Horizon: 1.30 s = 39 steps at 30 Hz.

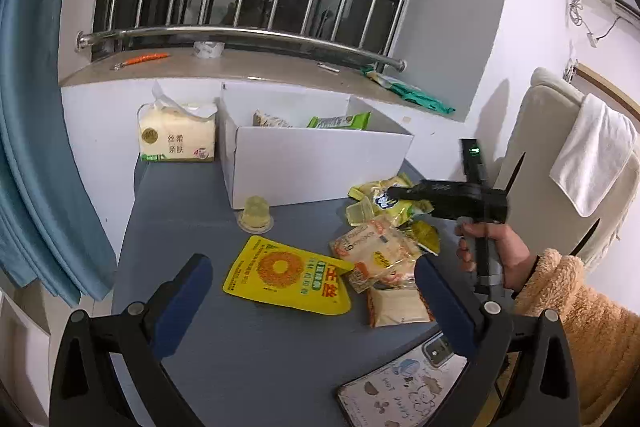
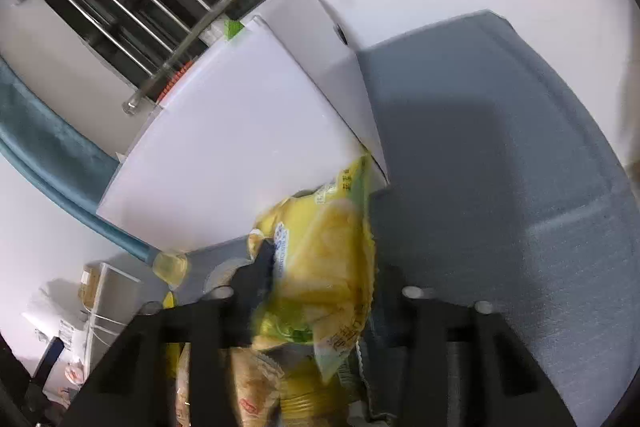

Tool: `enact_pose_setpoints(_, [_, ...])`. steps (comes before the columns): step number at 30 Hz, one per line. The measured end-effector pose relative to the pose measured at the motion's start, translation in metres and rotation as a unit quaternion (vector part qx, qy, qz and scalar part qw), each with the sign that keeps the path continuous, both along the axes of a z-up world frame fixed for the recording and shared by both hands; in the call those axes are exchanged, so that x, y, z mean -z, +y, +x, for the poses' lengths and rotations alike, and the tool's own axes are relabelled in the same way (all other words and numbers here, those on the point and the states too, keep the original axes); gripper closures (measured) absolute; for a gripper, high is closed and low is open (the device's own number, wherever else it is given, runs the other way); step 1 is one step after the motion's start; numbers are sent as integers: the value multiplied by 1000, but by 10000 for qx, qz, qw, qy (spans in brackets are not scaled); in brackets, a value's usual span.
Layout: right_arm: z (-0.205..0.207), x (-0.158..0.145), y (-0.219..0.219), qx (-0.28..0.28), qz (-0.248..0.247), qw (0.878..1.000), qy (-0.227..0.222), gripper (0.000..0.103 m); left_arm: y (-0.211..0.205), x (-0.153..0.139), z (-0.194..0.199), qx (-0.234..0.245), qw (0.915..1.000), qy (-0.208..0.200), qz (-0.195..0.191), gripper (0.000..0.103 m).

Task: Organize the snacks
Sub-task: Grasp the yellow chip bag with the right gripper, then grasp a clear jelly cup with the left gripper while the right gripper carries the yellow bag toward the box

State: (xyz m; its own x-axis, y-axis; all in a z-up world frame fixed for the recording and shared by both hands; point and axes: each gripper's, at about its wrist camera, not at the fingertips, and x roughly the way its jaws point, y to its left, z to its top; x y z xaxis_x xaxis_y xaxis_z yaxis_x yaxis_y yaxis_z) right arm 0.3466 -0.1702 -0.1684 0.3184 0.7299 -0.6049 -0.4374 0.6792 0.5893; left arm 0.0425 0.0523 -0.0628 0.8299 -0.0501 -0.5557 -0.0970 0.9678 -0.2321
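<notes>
A white cardboard box [image 1: 320, 163] stands at the back of the grey table [image 1: 180, 211], with a green packet [image 1: 340, 121] and another snack inside. My left gripper [image 1: 316, 295] hovers open over a flat yellow pouch [image 1: 288, 275], touching nothing. To its right lies a pile of snack packs [image 1: 380, 251]. A hand holds my right gripper [image 1: 400, 195] low at the pile's far end, by the box's corner. In the right wrist view that gripper [image 2: 320, 275] is shut on a crumpled yellow chip bag [image 2: 320, 227], with the box wall [image 2: 224, 147] just ahead.
A clear jelly cup [image 1: 255, 213] sits in front of the box and a second one [image 1: 360, 215] by the pile. A tissue pack [image 1: 176, 135] stands left of the box. A phone [image 1: 404, 387] lies at the near edge. A chair with a towel [image 1: 592, 155] is on the right.
</notes>
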Motion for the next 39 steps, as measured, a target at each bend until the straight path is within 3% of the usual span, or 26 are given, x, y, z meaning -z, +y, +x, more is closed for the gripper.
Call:
enact_pose_setpoints(1, [-2,-2,-2,-91,166,9998,-34,69,2,2,3,-12,10000,42,-35,0])
enact_pose_setpoints(4, [-15,-16,-8,-9,-8,9992,-396,73,7,9,14,-45,9999,118,-64,0])
enact_pose_setpoints(12, [-51,-59,-33,14,151,9945,-1037,74,23,42,82,-91,9978,635,184,0])
enact_pose_setpoints(20, [-94,-103,-38,-186,-30,9854,-1692,74,43,84,157,-335,9870,1444,614,1])
enact_pose_setpoints(24, [-119,-112,-34,-371,-99,9810,-1904,74,48,93,174,-460,9860,1555,382,2])
enact_pose_setpoints(25, [-122,-113,-32,-407,-122,9803,-1931,74,49,95,178,-486,9862,1548,334,5])
enact_pose_setpoints(27, [-128,-114,-32,-439,-144,9796,-1954,74,49,97,184,-408,9864,1573,242,23])
enact_pose_setpoints(28, [-130,-113,-33,-468,-124,9800,-1928,74,50,101,188,-431,9849,1661,219,48])
enact_pose_setpoints(29, [-131,-113,-33,-471,-115,9803,-1917,74,52,100,190,-523,9845,1638,336,61])
enact_pose_setpoints(32, [-132,-110,-32,-479,-74,9812,-1867,74,46,94,187,-392,9876,1464,422,67])
enact_pose_setpoints(39, [-133,-107,-34,-436,-59,9823,-1818,73,28,60,146,-138,9956,855,370,67])
